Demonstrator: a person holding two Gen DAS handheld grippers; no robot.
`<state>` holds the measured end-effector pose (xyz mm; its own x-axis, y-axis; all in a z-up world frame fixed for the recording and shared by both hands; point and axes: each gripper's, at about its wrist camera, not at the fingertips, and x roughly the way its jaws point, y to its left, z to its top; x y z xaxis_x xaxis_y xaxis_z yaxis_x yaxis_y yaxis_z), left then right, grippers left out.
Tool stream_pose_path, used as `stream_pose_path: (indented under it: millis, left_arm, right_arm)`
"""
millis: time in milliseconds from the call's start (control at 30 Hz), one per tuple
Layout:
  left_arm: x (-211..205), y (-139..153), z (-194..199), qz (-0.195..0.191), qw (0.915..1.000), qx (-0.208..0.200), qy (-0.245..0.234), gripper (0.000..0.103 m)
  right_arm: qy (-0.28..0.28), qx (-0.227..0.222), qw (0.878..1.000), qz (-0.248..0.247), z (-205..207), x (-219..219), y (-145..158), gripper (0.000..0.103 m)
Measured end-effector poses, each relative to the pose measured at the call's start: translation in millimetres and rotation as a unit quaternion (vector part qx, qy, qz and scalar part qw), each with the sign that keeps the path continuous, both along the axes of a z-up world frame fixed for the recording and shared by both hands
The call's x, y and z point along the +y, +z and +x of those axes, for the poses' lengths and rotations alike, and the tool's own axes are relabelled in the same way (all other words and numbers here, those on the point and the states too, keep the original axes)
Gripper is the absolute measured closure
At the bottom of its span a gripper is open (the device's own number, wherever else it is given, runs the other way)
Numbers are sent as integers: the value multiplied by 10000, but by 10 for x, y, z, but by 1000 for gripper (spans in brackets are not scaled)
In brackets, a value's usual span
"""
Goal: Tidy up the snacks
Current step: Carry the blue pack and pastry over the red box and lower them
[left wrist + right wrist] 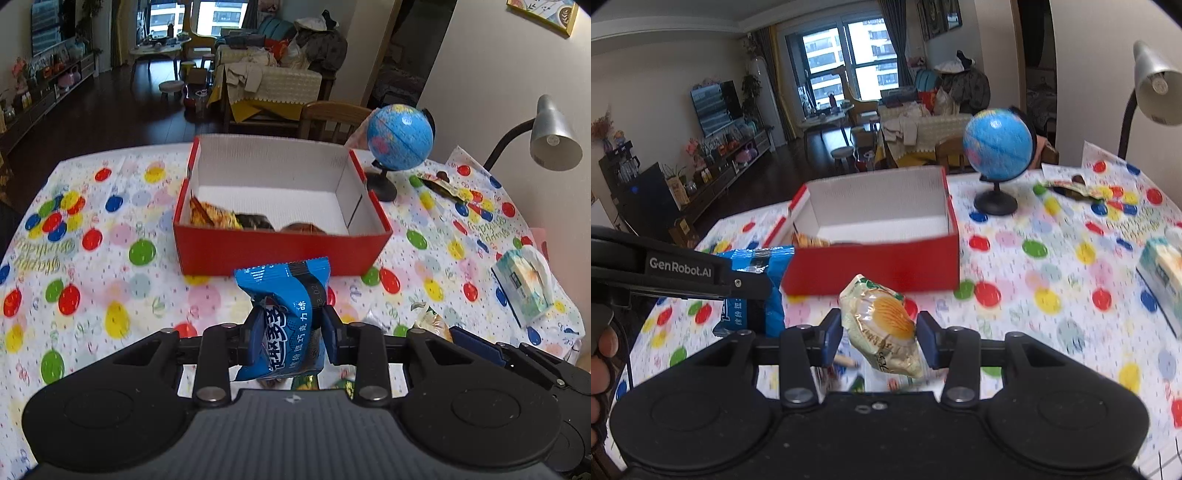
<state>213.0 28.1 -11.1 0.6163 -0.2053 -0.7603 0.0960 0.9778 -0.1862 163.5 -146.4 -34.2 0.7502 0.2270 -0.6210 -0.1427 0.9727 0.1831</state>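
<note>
Snacks (236, 219) in box (280, 251) — globe (400, 138) right

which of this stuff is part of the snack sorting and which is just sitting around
Part of the job:
- blue snack packet, held in the left gripper
- cream snack packet, held in the right gripper
- red box

Just lying about:
- globe
- desk lamp
- tissue pack

light: soft daylight from windows (849, 62) far beyond the jaws, room dim | shadows: faint | glare: sheen on packet (882, 328) between the jaws | blur: right view smeared, left sharp | edges: fisheye bending, dark corners
</note>
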Motion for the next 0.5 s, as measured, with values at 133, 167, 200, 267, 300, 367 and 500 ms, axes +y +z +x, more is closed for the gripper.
stream_pose_path:
  millis: [133, 167, 200, 267, 300, 367, 500]
  left_arm:
    - [-2, 63, 194, 88, 9999, -97, -46, 71]
    - [-3, 73, 245, 104, 9999, -110, -56, 71]
    - [-2, 82, 298, 114, 9998, -124, -75, 71]
    - [0, 101, 403, 144, 9997, -161, -88, 71]
    - [2, 110, 460, 151, 9997, -177, -103, 71]
    - [1, 127, 574, 177, 9995, -201, -145, 71]
    - [12, 146, 825, 209, 9994, -235, -170, 71]
  right_arm:
    - [12, -87, 9999, -51, 209, 35, 53, 61]
    - [6, -93, 9999, -53, 259, 41, 59, 61]
    - [3, -96, 9999, -57, 315, 48, 66, 61]
    - [-17, -110, 9999, -89, 425, 62, 83, 61]
    - [-22, -118, 9999, -98, 480, 67, 93, 61]
    - [-30, -131, 9998, -124, 596, 74, 101, 61]
    - [-40, -178, 9996, -204, 816, 110, 124, 61]
